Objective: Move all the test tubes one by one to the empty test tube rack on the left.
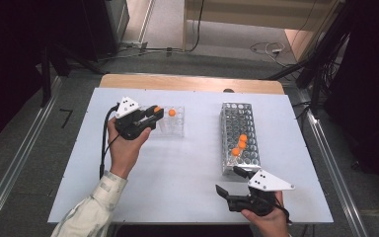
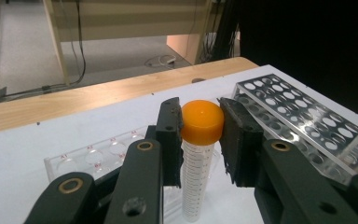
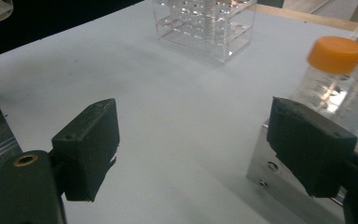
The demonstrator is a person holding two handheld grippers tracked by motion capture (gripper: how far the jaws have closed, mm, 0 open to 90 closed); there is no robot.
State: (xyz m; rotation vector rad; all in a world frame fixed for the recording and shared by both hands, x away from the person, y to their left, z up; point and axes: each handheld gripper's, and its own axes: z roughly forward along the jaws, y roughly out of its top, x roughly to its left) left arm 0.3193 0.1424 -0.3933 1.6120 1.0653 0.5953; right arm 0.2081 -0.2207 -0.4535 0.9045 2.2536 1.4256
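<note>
The left gripper point(image 2: 200, 128) clamped the orange-capped clear graduated tube point(image 2: 199, 154) above the small clear acrylic rack point(image 1: 173, 122); its markings were unreadable. The right gripper point(image 3: 205, 149) stood wide and empty beside the tall perforated metal rack point(image 1: 239, 136) holding three orange-capped tubes point(image 1: 240, 144).

You could read nothing: the graduation marks on the tube point(image 2: 196, 175) and red labels on the clear tray point(image 2: 98, 156) were too small.

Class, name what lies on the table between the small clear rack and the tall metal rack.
Nothing: bare white table separates the clear rack from the metal rack, seen in the high view.
</note>
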